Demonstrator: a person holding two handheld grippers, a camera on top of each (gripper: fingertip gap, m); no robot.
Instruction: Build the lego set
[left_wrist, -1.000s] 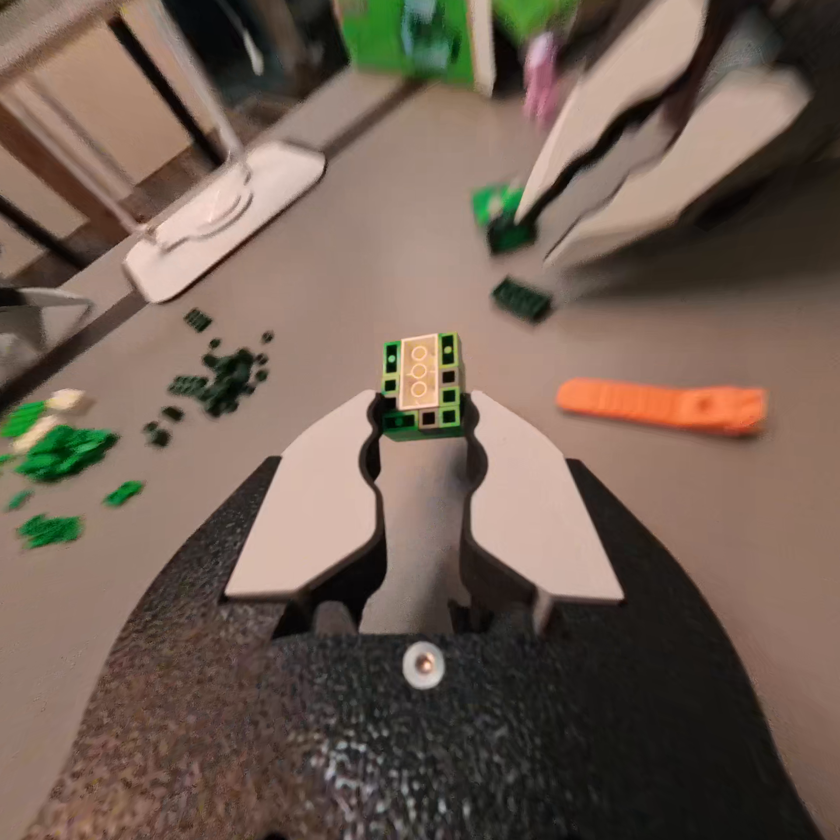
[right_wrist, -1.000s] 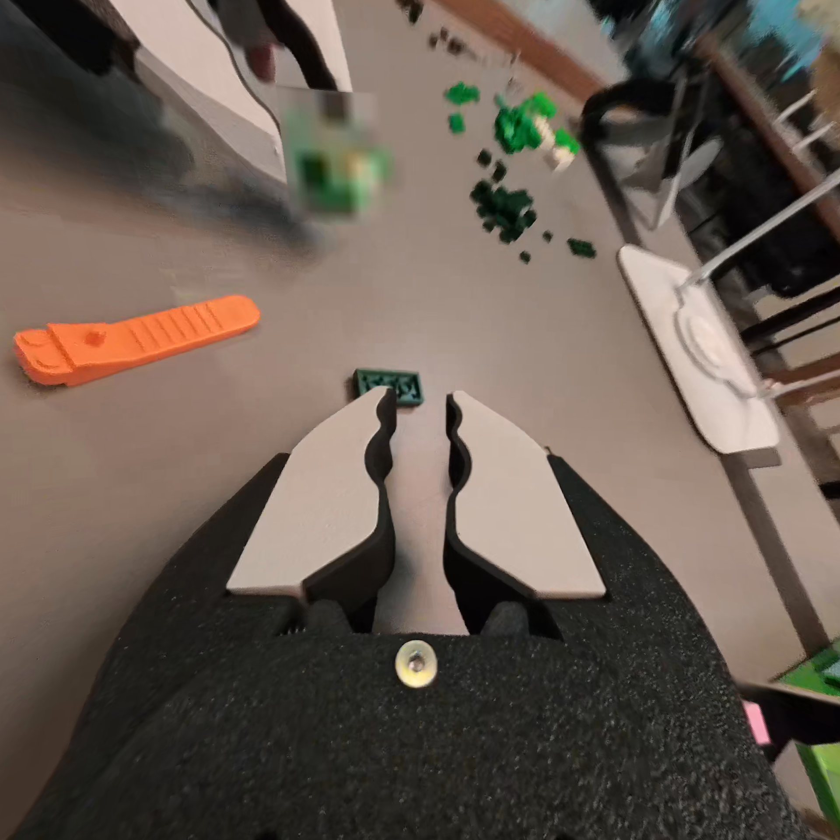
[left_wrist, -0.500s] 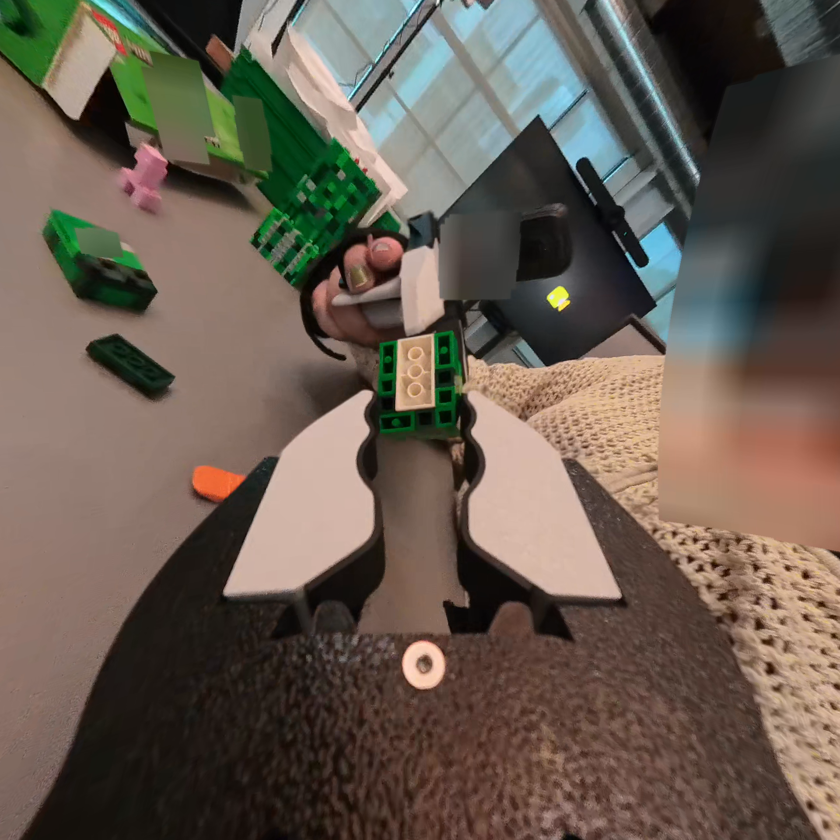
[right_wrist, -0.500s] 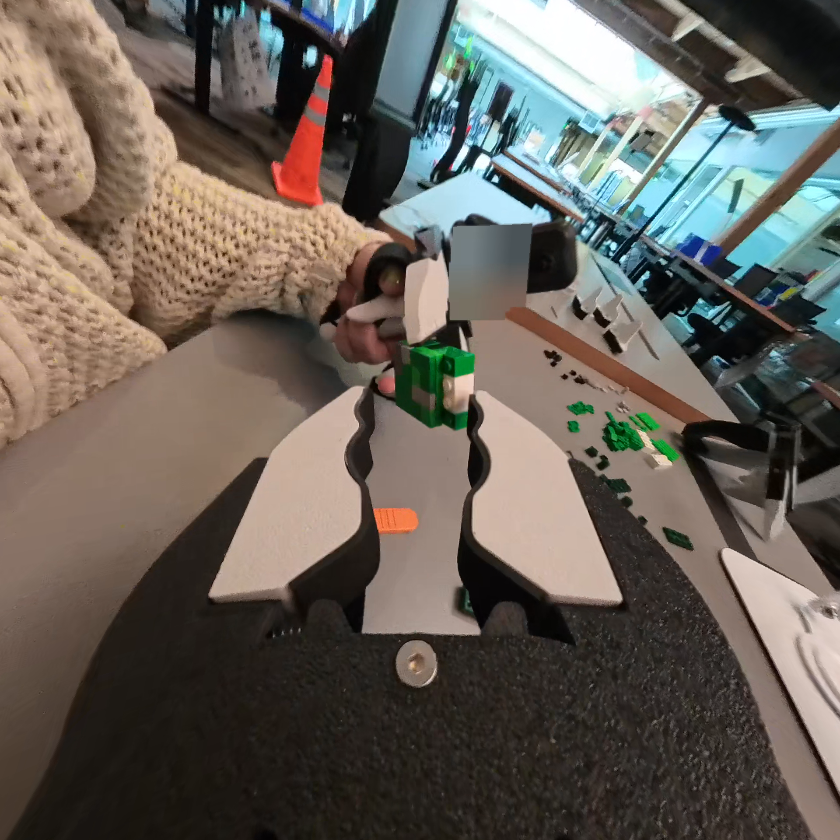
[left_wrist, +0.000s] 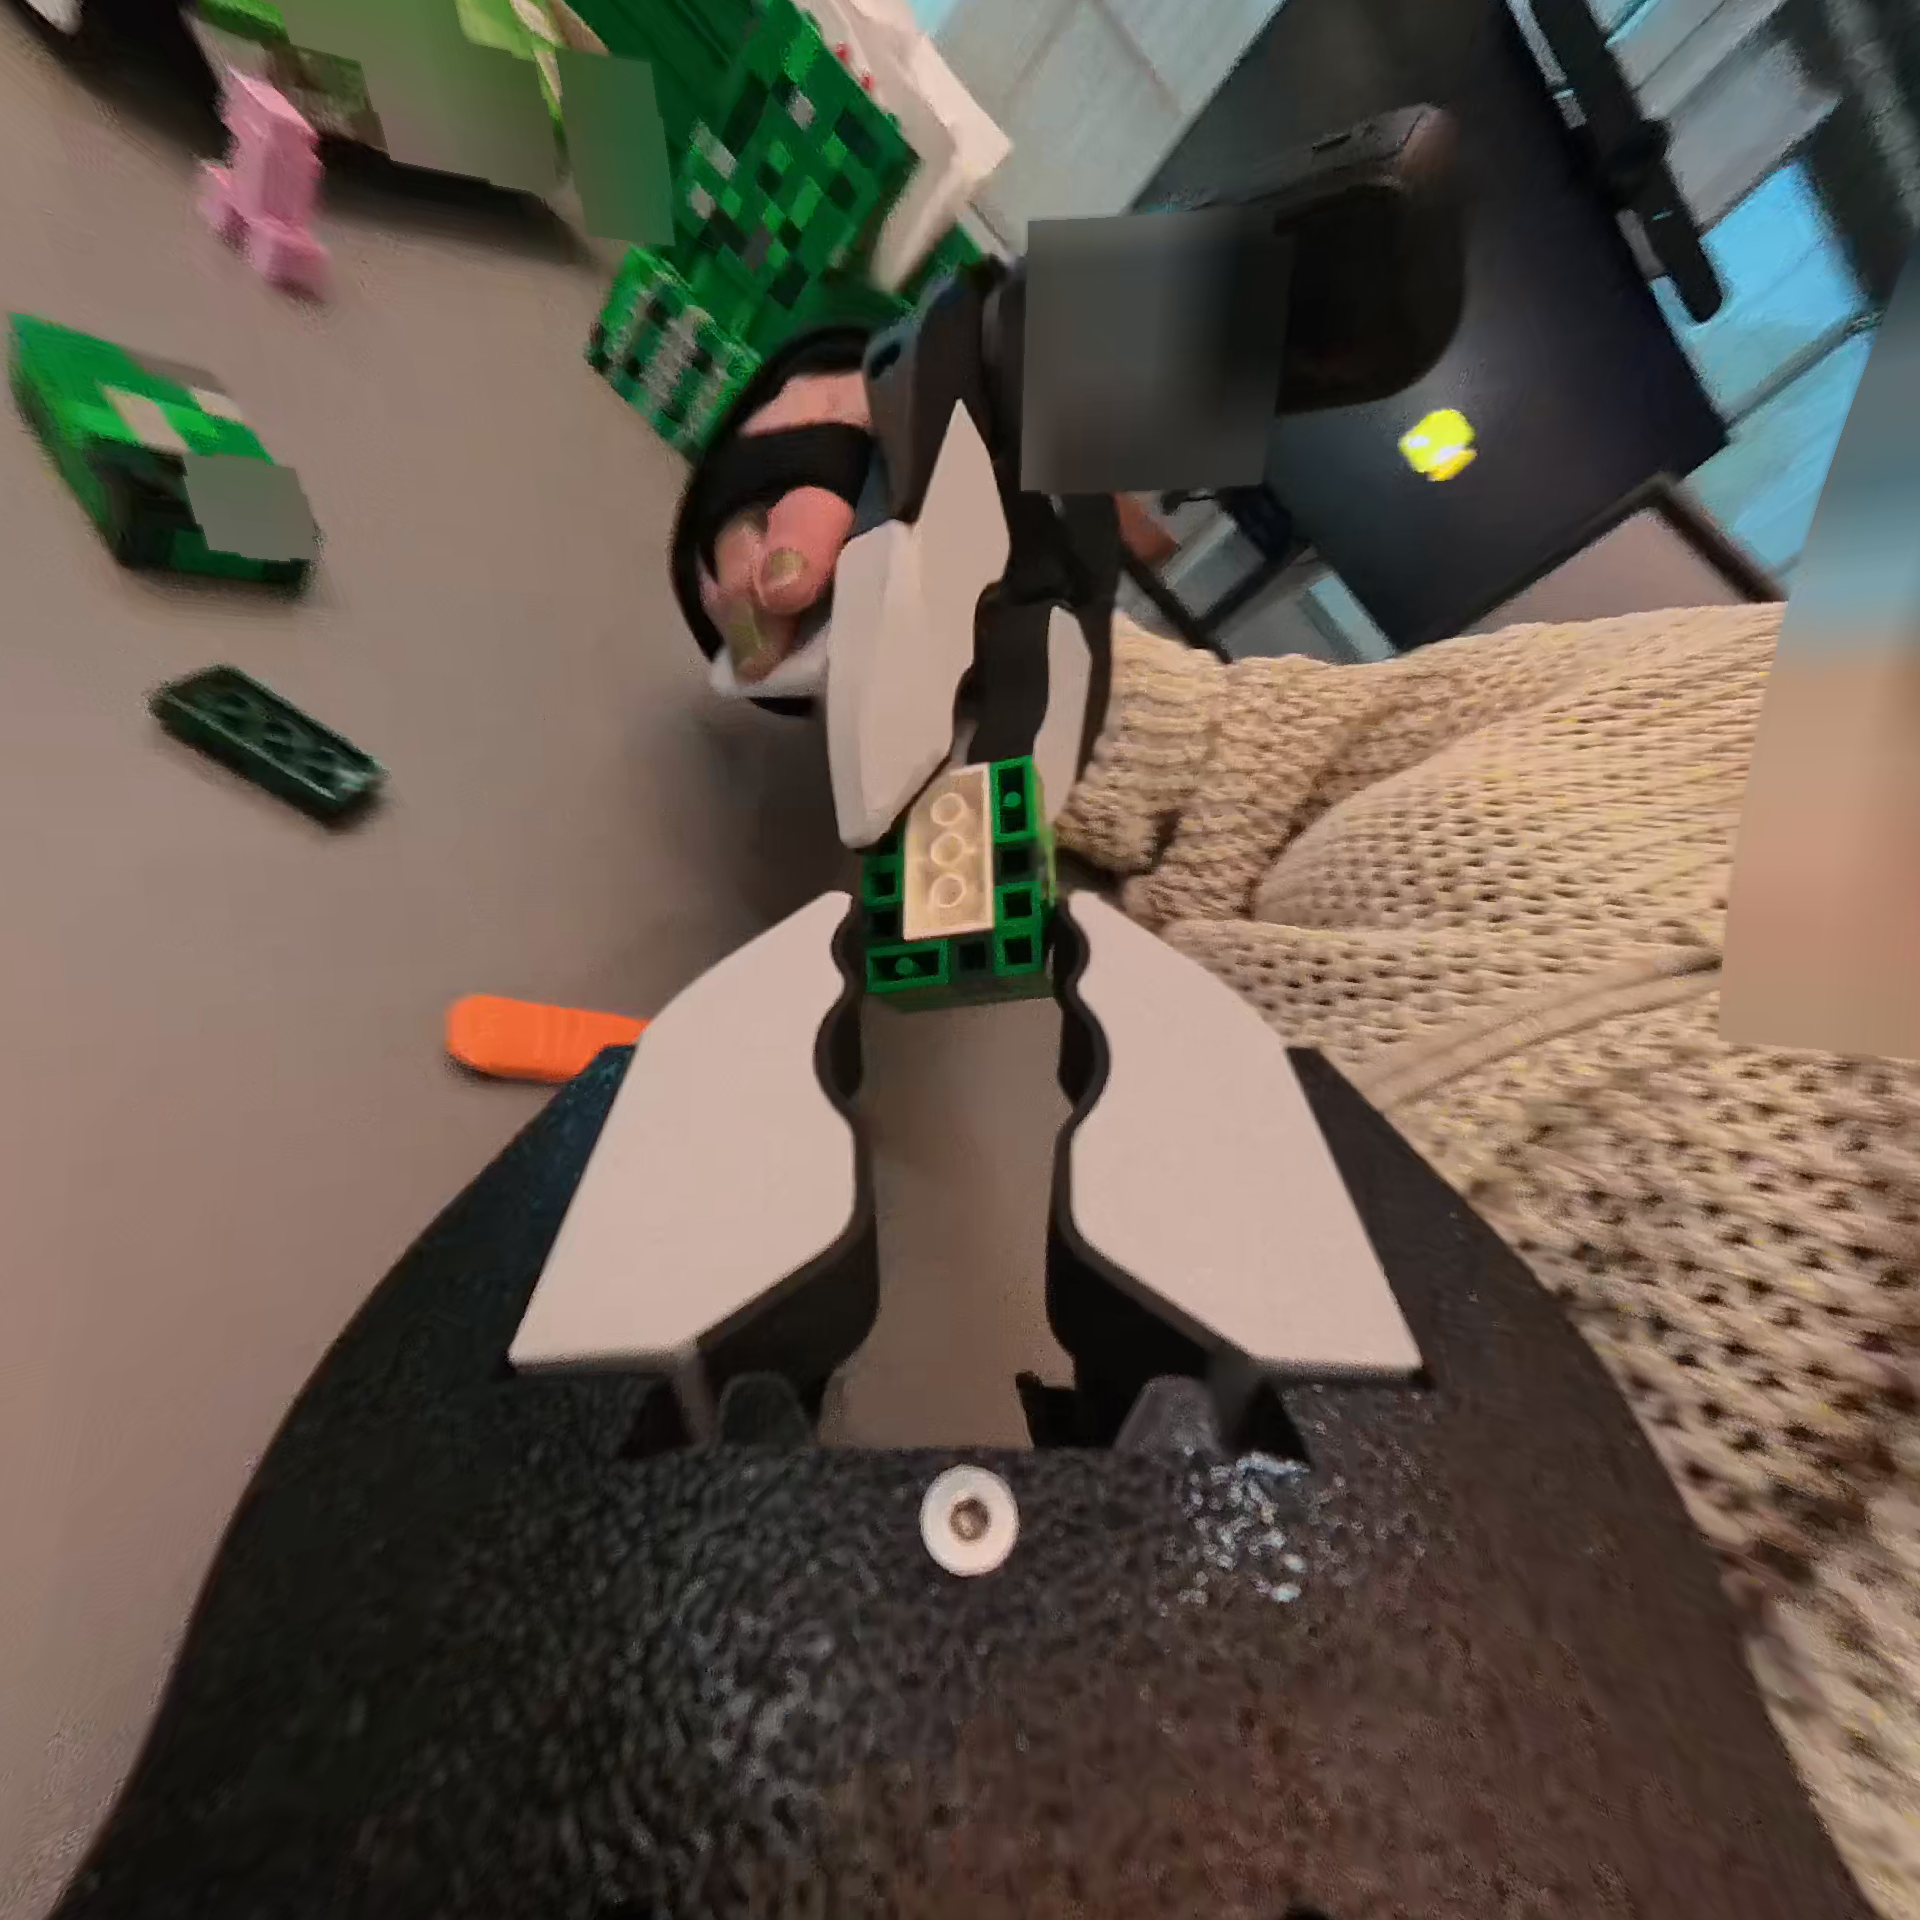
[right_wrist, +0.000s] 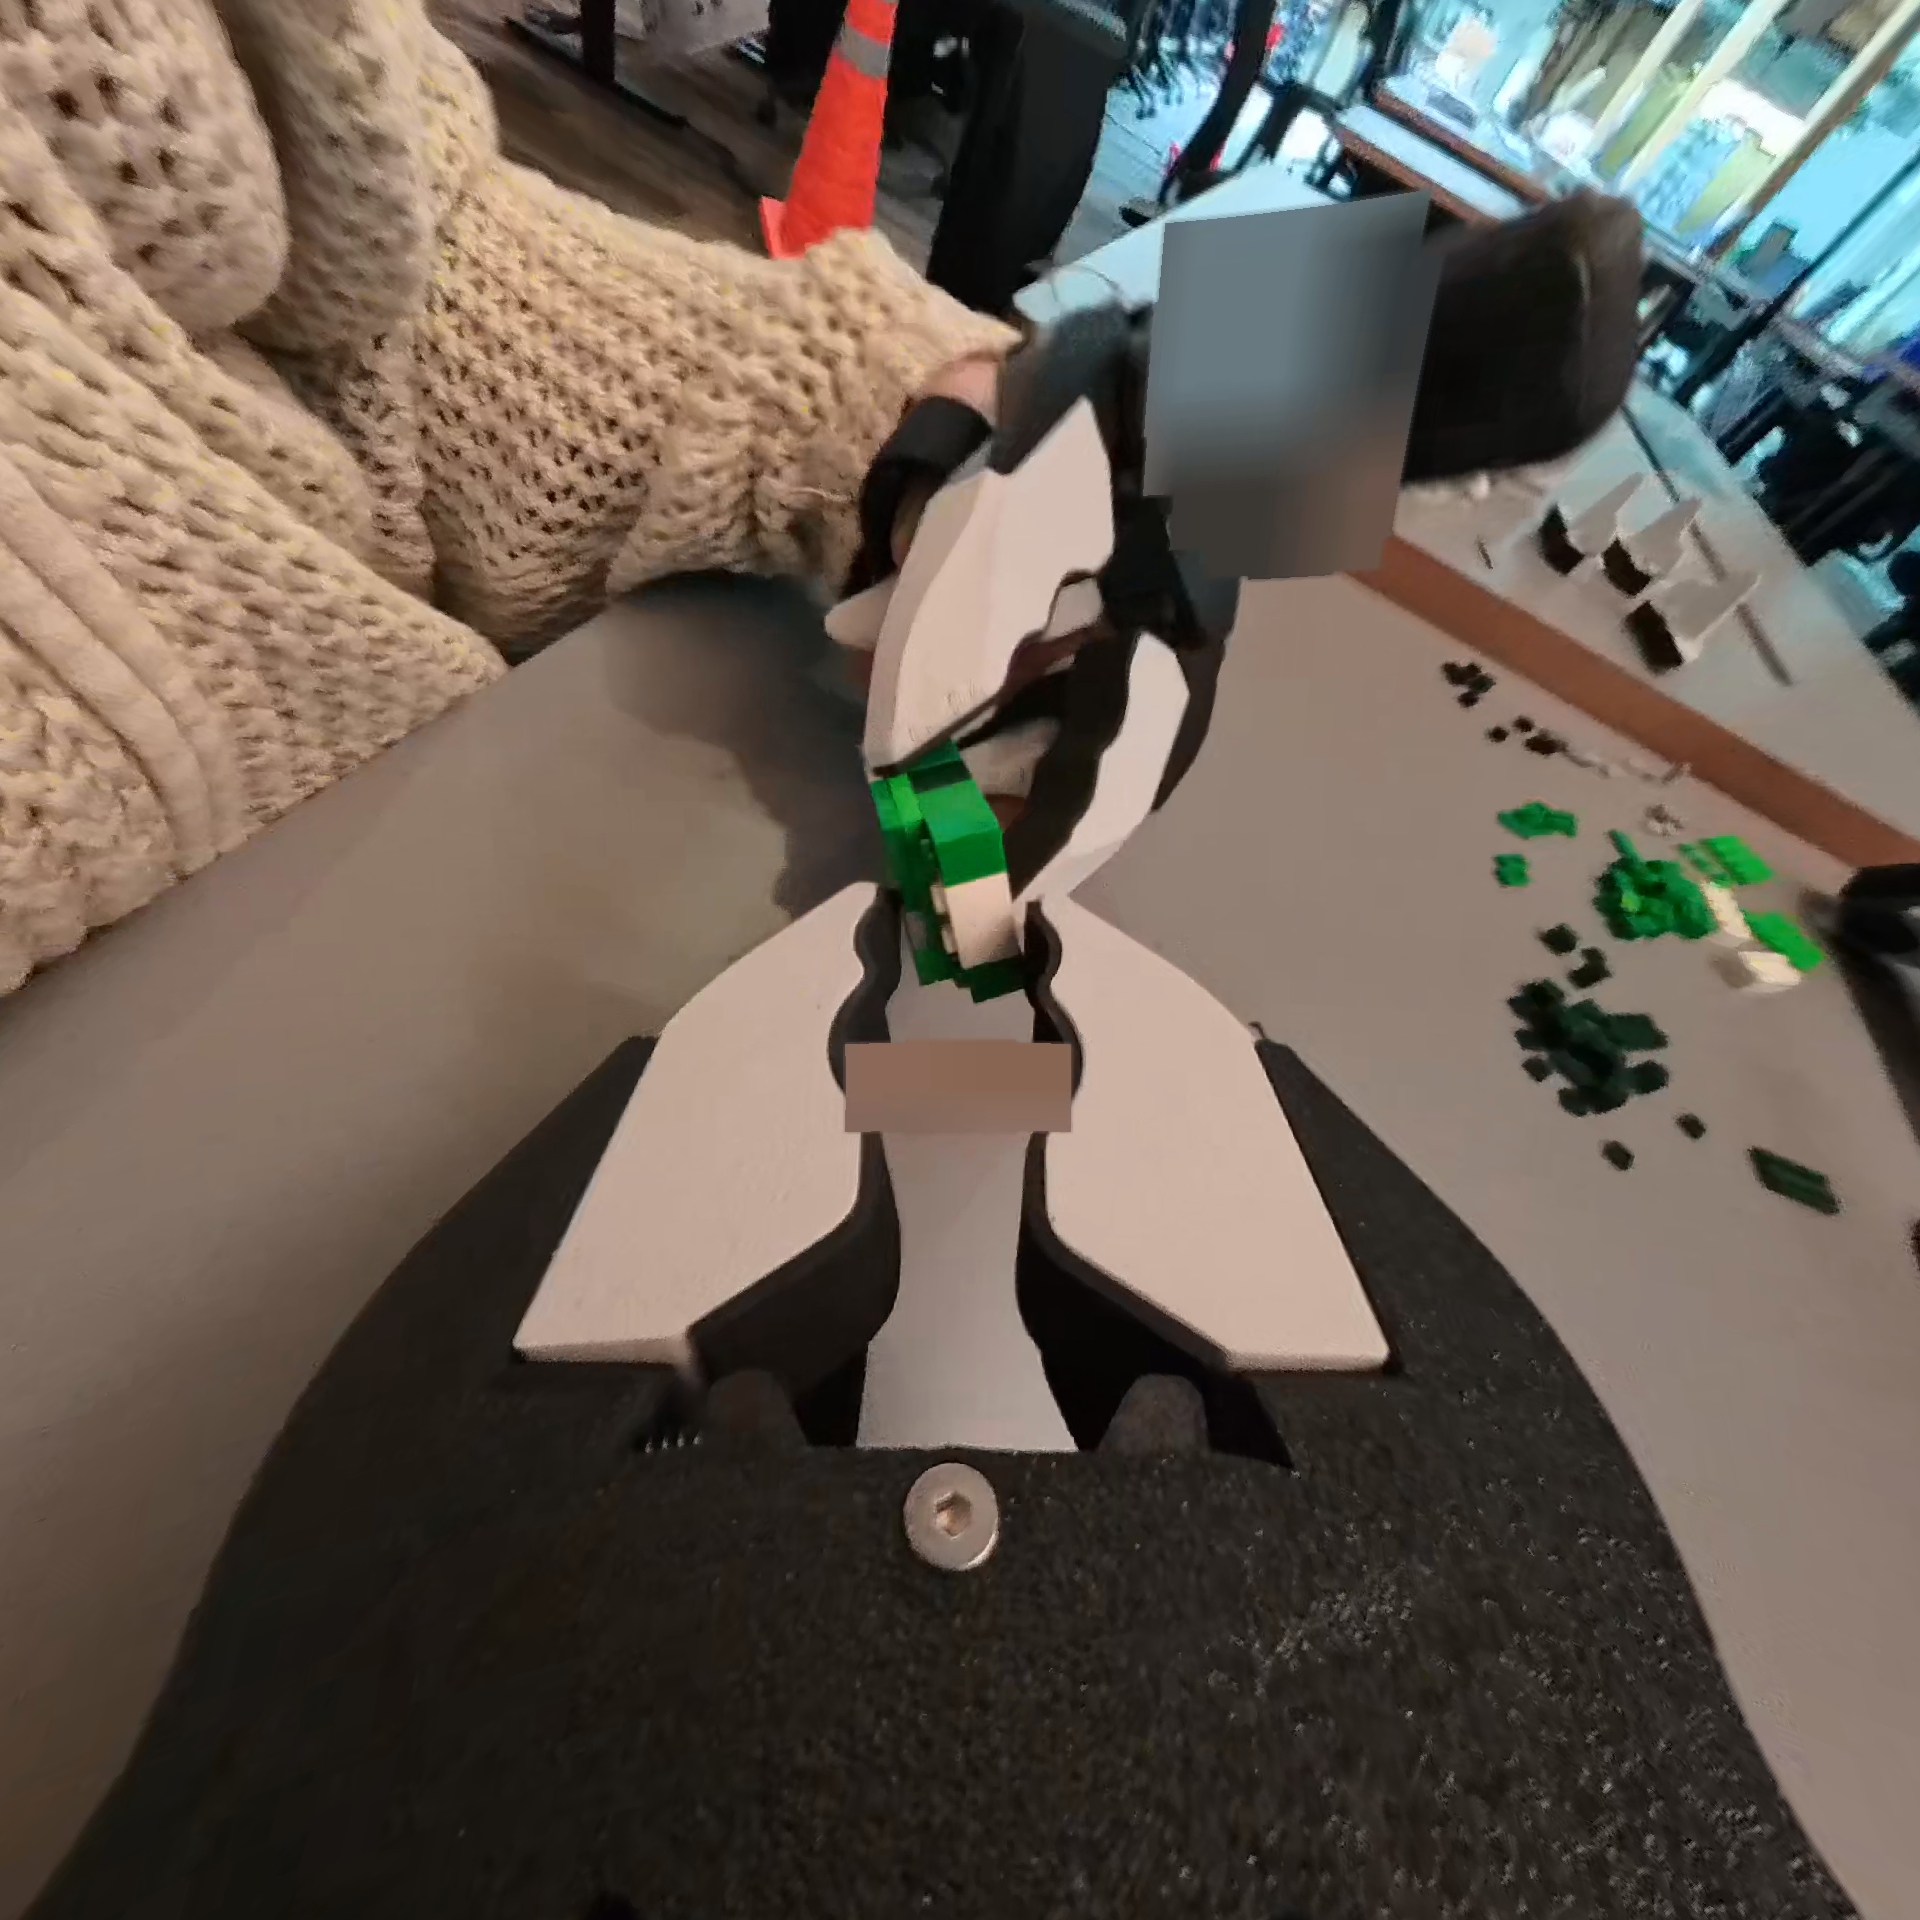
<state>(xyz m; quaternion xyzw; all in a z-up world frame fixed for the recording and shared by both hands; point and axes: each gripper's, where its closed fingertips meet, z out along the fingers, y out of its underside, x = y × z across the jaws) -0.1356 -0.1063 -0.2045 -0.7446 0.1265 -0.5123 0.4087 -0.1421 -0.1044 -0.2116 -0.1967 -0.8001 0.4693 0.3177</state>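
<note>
Left gripper (left_wrist: 958, 961) is clamped on the small green lego block (left_wrist: 961, 894) mid-air, right gripper (right_wrist: 954, 940) closing round its far end, can't tell if gripping; loose green pieces (right_wrist: 1652, 914) remain, so early days

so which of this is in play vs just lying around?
In play:
- green lego block
- left gripper
- right gripper
- loose green bricks

Lying about:
- orange tool
- pink figure
- traffic cone

An orange traffic cone (right_wrist: 840, 125) stands on the floor behind the cream knit sleeve (right_wrist: 582, 395); a dark monitor (left_wrist: 1455, 395), seemingly, stands beyond.
</note>
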